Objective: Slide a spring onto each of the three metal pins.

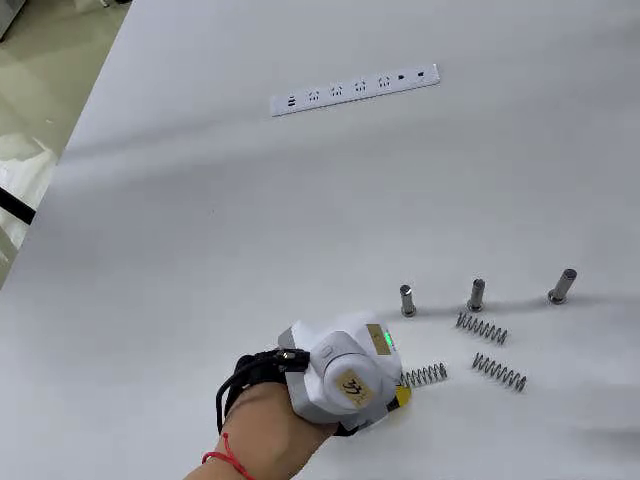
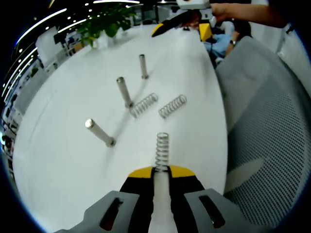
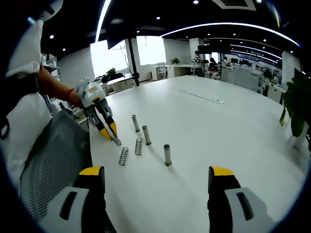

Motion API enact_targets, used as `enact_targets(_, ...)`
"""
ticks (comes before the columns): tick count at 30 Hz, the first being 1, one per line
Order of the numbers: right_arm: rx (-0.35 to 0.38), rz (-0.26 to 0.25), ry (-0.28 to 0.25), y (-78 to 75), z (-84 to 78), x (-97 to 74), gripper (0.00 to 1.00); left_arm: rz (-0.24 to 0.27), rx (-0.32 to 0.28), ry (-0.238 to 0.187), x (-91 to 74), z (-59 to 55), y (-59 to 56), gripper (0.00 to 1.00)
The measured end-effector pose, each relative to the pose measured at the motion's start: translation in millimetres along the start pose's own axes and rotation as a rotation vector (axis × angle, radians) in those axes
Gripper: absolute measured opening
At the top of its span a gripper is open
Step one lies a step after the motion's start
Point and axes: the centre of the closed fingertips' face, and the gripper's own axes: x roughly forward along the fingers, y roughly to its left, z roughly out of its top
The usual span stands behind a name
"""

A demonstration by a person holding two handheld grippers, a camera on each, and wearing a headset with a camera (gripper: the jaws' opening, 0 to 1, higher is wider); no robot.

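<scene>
Along the near edge of the white table (image 1: 200, 220), we list the lot from left to right

1. left gripper (image 2: 162, 171): white shell with yellow-tipped jaws, clamped on one end of the held spring (image 2: 162, 148). This is a thin, open-wound steel coil that juts straight ahead, low over the table; we cannot tell whether its free end touches
2. left pin (image 1: 407, 300), middle pin (image 1: 476, 294), right pin (image 1: 562, 286): smooth grey metal cylinders in a row along that edge, each standing on a wider round foot, all three bare
3. upper loose spring (image 1: 481, 328) and lower loose spring (image 1: 499, 371): the same kind of coil, lying on their sides between the pins and the near edge, apart from each other and from the pins
4. right gripper (image 3: 156, 174): jaws spread wide and holding nothing, raised off the table and facing the pins from well apart

Step in hand, as we judge it: one spring is taken up and none is threaded. The next move, we judge, is to swing the coil from lying to upright, bring its open free end over the top of a pin (the left pin is nearest), line bore with shaft and lower. Held at one end only, the coil may sag or wobble, so we expect alignment to be the delicate part
</scene>
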Motion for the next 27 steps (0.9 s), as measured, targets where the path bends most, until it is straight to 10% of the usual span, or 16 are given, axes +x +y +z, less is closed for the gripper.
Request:
enact_targets(18,-0.003,0.004,-0.001,19.8,20.4,2.2,0.88,-0.002,-0.046,-0.063,-4.9,5.6,-3.0,0.10)
enact_targets(27,-0.013,0.011,-0.027,29.5,41.3,2.6,0.85,-0.001,-0.107,-0.167,-22.0,20.4,-5.1,0.10)
